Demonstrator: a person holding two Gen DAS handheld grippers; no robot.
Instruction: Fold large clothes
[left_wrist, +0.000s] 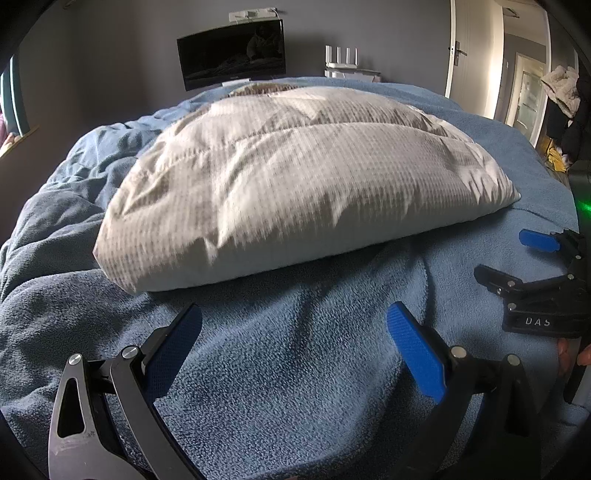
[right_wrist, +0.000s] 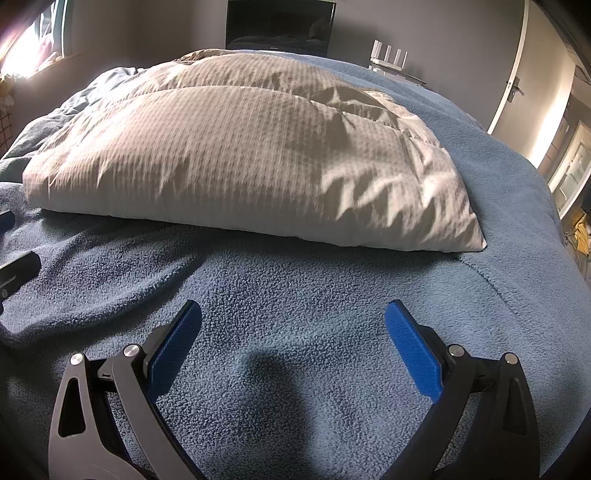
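- My left gripper (left_wrist: 293, 314) is spread wide, holding nothing, hovering over the blue fleece blanket (left_wrist: 295, 369).
- Puffy beige quilted garment (left_wrist: 295, 177) lies at 12 o'clock, already bundled, near edge close ahead.
- I'd pinch a near corner low, thick padding needs a deep bite.
- Fabric: fine grid weave, stitched channels, soft and springy, I judge.
- My right gripper (right_wrist: 293, 314) is also spread, empty; garment's corner (right_wrist: 476, 243) at 1 o'clock.

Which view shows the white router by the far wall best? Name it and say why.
The left wrist view: the router sits nearer the frame's centre, its upright antennas distinct against the grey wall. The right wrist view also shows the router, but pushed toward the upper right, more distorted, with its base partly hidden behind the blue blanket.
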